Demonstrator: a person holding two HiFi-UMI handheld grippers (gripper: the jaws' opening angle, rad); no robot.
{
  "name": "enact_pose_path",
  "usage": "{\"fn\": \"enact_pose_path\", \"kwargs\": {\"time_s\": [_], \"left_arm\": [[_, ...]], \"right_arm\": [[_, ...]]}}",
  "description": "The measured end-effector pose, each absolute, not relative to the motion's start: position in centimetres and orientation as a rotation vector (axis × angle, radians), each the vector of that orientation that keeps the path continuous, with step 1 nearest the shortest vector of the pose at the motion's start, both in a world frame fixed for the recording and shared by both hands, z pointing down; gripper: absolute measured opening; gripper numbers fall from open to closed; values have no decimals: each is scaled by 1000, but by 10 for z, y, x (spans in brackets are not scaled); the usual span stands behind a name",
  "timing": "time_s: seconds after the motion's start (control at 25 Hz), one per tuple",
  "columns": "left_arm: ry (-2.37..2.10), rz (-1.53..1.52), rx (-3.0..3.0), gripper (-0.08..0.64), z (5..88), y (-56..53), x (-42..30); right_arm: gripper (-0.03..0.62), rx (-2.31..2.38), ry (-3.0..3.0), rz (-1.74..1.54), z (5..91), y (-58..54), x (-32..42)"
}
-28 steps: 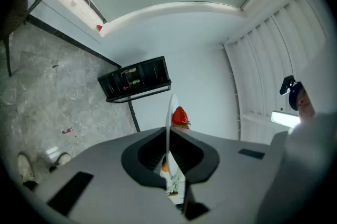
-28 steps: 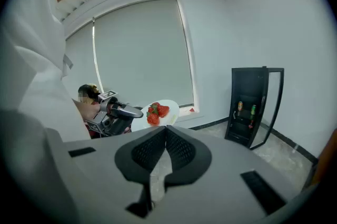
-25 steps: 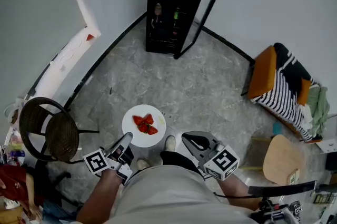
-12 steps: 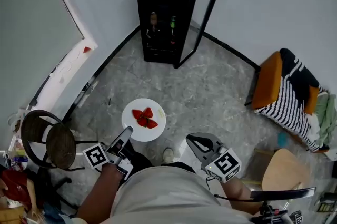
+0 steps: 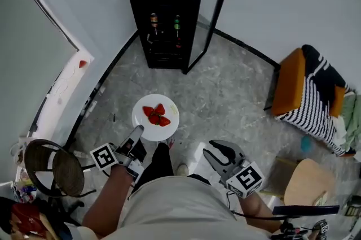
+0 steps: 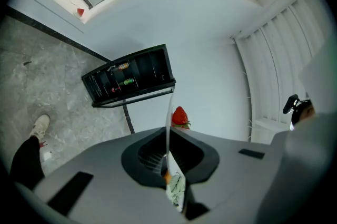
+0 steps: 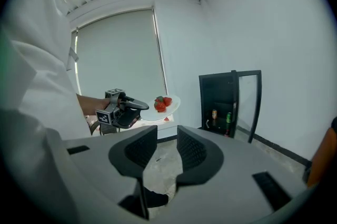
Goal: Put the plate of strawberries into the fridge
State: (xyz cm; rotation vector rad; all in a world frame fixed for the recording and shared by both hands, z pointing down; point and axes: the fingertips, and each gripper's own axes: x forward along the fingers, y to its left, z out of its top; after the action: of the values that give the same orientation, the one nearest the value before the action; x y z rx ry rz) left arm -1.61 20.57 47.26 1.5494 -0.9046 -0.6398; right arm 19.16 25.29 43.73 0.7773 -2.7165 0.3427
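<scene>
A white plate (image 5: 145, 113) with strawberries (image 5: 157, 116) hangs level above the floor, and my left gripper (image 5: 138, 133) is shut on its near rim. In the left gripper view the plate (image 6: 168, 125) shows edge-on between the jaws, with one strawberry (image 6: 180, 116) above it. The black fridge (image 5: 163, 10) stands ahead against the wall, its glass door (image 5: 210, 13) swung open to the right. My right gripper (image 5: 216, 153) is held low on the right, open and empty. The right gripper view shows its jaws apart (image 7: 167, 152), with the plate (image 7: 171, 107) and the fridge (image 7: 224, 104) beyond.
Bottles (image 5: 153, 21) stand on a fridge shelf. A dark round chair (image 5: 53, 162) is at the lower left. An orange seat with a striped cloth (image 5: 307, 92) and a wooden stool (image 5: 307, 182) are at the right. A white ledge (image 5: 62, 92) runs along the left wall.
The person has stepped toward the fridge, which now looks larger and nearer. The plate stays gripped in the left gripper; the right gripper stays open.
</scene>
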Motion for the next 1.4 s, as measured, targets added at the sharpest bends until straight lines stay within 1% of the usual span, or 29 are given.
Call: {"fn": "enact_pose_path", "kwargs": {"time_s": [0.12,0.28,0.48,0.76,0.96,1.4], "left_arm": [[-863,-644,1561,21,479,141,-20],[-827,-624,1570,20,483,60,-38],[-839,-517,1650,21,493,-33,-73],[-892,-543,1590,21,525,-146,-103],[-944,-555,1532,21,549,-192,-109],[-1080,-598,1376,21,616,-357,-94]], "right_arm": [[114,812,-2667,367,443,207,183],[112,850,-2642,307,424,141,153],[112,907,-2620,331,413,66,116],[112,877,-2576,340,423,-9,84],[112,875,-2585,310,419,-44,88],[112,666,-2608,300,423,-194,115]]}}
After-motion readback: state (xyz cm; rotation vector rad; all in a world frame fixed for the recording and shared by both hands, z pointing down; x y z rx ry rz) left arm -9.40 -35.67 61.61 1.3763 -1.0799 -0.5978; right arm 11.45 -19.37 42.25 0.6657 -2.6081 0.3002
